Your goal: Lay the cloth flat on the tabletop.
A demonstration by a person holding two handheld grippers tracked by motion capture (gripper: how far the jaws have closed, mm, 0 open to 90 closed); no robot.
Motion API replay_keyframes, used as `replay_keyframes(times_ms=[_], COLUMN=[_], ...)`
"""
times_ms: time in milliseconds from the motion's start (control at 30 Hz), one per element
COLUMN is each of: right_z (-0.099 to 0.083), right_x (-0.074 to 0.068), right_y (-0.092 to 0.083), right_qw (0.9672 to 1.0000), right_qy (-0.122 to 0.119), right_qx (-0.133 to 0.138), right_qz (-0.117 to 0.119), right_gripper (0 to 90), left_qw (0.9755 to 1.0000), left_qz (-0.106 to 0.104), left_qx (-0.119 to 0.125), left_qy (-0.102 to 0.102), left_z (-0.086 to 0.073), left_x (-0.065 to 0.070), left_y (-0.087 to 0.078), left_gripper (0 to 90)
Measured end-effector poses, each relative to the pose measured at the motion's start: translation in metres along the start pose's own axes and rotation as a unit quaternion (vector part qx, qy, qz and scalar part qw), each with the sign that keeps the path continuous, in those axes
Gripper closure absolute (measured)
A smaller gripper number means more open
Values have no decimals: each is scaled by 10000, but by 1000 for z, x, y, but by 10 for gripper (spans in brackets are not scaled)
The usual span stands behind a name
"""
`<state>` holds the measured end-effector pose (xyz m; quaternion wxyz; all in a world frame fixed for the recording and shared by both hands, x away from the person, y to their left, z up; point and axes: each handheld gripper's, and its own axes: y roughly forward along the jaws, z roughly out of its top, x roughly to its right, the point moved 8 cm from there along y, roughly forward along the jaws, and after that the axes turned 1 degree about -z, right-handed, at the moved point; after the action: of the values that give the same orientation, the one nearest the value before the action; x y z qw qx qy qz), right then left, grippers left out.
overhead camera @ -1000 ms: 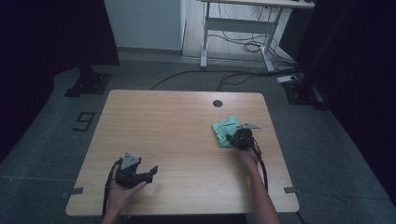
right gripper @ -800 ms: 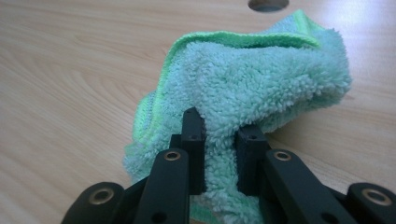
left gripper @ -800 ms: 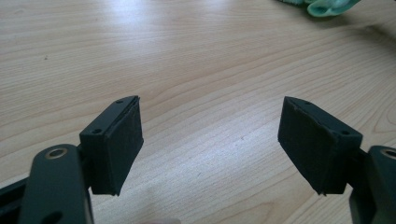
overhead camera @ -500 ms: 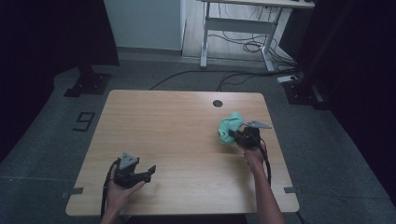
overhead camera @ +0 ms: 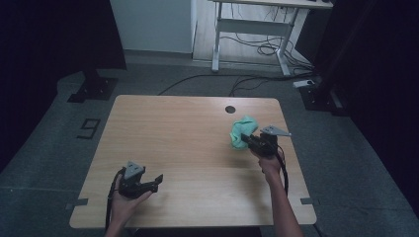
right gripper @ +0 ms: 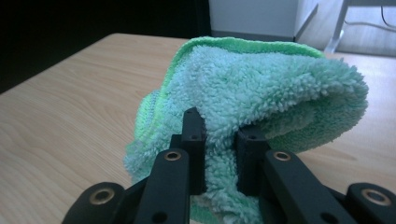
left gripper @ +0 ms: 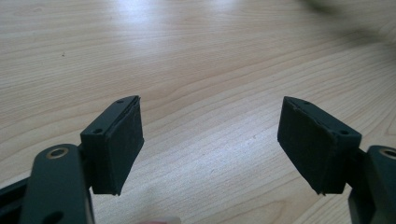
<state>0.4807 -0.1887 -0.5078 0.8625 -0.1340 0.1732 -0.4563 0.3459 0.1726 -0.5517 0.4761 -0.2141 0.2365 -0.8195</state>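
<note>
1. Left tongs [overhead camera: 157, 177], gaping with nothing between the pads, parked at the near left of the wooden surface [overhead camera: 188, 143].
2. Right tongs [right gripper: 219, 154] clenched on a fold of the green terry cloth [right gripper: 261, 88], lifted clear at the right side.
3. Step, by judgement: carrying the cloth; next calls for a firm pinch and a chosen spot.
4. Round cable hole [overhead camera: 230, 109] just behind; nothing blocking.

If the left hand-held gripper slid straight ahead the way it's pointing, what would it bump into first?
Probably nothing: the left hand-held gripper stands open over bare table, and the wood ahead looks free. A dark blur at the far right edge may be something farther off, though depth is unclear.
</note>
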Motion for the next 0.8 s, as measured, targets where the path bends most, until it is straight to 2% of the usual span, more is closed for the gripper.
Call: replay_keyframes(times_ms=[233, 500, 800], right_z=[15, 17, 18], right_x=[-17, -29, -58], right_y=[-16, -21, -26], right_qw=[9996, 9991, 9968], right_qy=[-109, -160, -373], right_qx=[235, 276, 398], right_qz=[122, 288, 582], right_gripper=[773, 773, 773], left_qw=[10000, 10000, 10000], left_qz=[8, 30, 34], left_qx=[-20, -7, 5], left_qy=[10, -14, -26], left_z=[-1, -1, -1], left_x=[0, -3, -3], left_y=[0, -1, 0], left_gripper=[225, 225, 226])
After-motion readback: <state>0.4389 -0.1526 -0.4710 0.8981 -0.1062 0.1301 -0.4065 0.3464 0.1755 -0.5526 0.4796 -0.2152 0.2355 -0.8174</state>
